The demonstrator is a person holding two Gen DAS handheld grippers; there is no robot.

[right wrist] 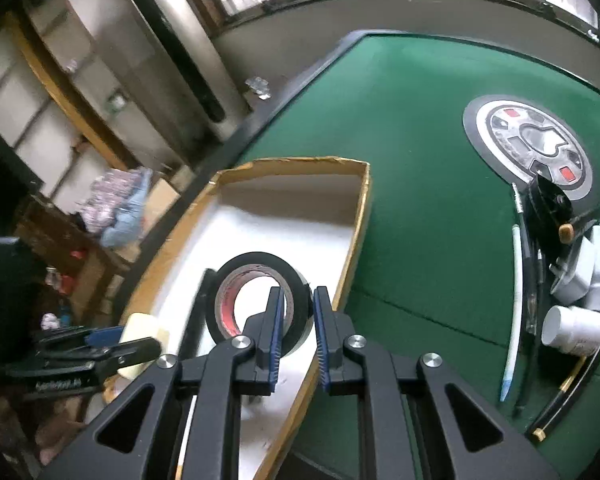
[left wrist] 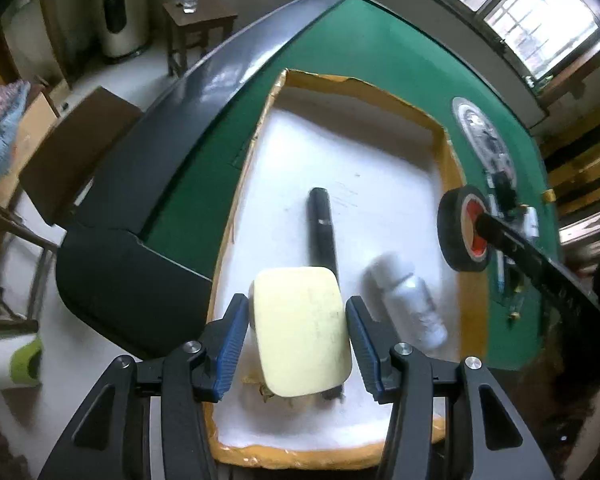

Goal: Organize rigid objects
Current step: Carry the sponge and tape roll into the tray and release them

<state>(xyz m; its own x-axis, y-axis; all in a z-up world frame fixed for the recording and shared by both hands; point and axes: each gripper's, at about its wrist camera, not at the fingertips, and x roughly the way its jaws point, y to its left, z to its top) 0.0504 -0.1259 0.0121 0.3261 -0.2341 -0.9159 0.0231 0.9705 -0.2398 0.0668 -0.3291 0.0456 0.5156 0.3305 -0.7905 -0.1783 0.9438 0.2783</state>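
A shallow cardboard box with a white floor sits on the green table. My left gripper holds a pale yellow block between its blue pads, low over the box's near end. A black pen and a white bottle lie in the box. My right gripper is shut on the wall of a black tape roll with a red core, held over the box. The roll also shows in the left wrist view. The left gripper and block show in the right wrist view.
On the green felt to the right lie white pipe fittings, a white cup, pens and a black clip near a round centre plate. The table's black rim runs along the box's left. A stool stands beyond.
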